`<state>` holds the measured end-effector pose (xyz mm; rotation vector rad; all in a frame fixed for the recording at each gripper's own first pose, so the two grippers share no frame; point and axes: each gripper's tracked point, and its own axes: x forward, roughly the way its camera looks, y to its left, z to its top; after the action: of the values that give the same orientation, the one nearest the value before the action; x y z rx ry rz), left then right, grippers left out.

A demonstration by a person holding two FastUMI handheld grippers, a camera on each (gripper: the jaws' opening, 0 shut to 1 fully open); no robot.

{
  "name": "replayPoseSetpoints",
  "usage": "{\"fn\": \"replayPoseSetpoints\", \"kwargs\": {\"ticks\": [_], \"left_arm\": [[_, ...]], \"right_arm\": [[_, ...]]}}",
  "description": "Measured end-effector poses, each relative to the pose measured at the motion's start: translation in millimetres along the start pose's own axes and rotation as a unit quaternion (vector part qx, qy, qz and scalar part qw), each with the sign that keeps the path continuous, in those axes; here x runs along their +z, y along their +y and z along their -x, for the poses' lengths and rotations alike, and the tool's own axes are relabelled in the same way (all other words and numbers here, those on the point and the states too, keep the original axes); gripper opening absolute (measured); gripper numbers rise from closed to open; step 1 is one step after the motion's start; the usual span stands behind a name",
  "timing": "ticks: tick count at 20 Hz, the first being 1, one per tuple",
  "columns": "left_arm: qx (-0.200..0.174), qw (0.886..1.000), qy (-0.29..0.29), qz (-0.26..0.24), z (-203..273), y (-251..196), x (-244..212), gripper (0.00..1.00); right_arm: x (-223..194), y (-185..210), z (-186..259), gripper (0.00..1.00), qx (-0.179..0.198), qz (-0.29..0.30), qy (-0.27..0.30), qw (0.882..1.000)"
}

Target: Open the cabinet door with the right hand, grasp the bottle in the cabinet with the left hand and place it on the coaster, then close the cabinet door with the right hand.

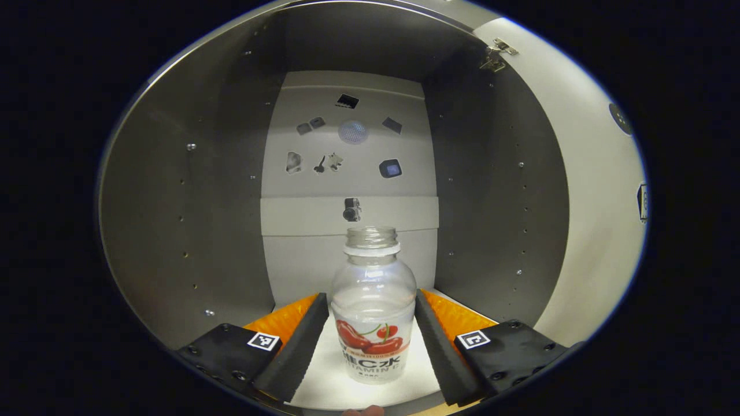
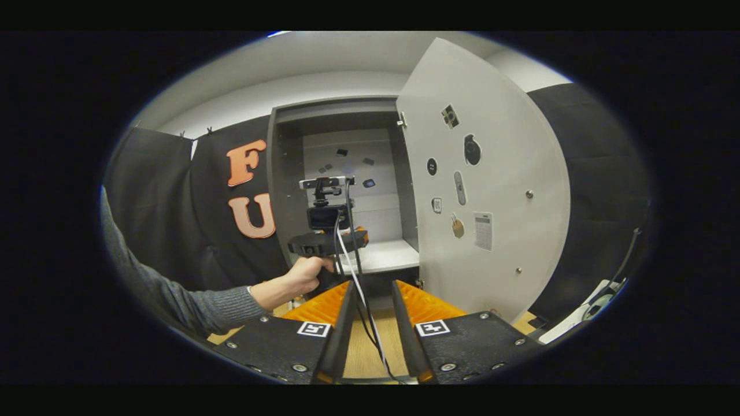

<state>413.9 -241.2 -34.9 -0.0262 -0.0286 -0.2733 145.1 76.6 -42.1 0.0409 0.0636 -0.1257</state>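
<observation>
The cabinet door (image 2: 483, 185) stands wide open. Inside the cabinet (image 1: 191, 231) the bottle (image 1: 373, 306) stands upright on the white shelf (image 1: 329, 381), without a cap. The left gripper (image 1: 372, 323) is spread around the bottle, a finger at each side, very near; I cannot tell if they press it. The right gripper (image 2: 373, 323) is well back from the cabinet, narrowly parted, holding nothing.

Left gripper view: inside cabinet (image 1: 491, 190), close, facing back wall. Right gripper view: outside cabinet (image 2: 289, 173), farther back, facing same interior.
</observation>
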Motion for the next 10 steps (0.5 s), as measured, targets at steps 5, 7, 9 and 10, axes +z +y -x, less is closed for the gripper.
{"fn": "replayPoseSetpoints", "kwargs": {"ticks": [5, 7, 9, 10], "left_arm": [[-0.002, 1.0, 0.026, 0.015, -10.2, -1.6, -11.4, 0.85], [-0.001, 1.0, 0.003, 0.011, 20.0, 3.7, 4.8, 0.84], [0.003, 1.0, -0.024, -0.005, 59.1, 11.0, 20.6, 0.82], [0.004, 0.999, -0.035, -0.014, 82.1, 14.2, 26.9, 0.82]], "right_arm": [[-6.2, -8.1, -4.4, 0.43, -0.011, -0.018, 0.01, 1.0], [-5.8, -10.0, 7.4, 0.43, -0.007, -0.025, 0.002, 1.0], [-7.8, -15.1, 19.7, 0.43, -0.004, -0.03, -0.002, 1.0], [-10.3, -17.3, 28.4, 0.43, -0.002, -0.032, -0.002, 0.999]]}}
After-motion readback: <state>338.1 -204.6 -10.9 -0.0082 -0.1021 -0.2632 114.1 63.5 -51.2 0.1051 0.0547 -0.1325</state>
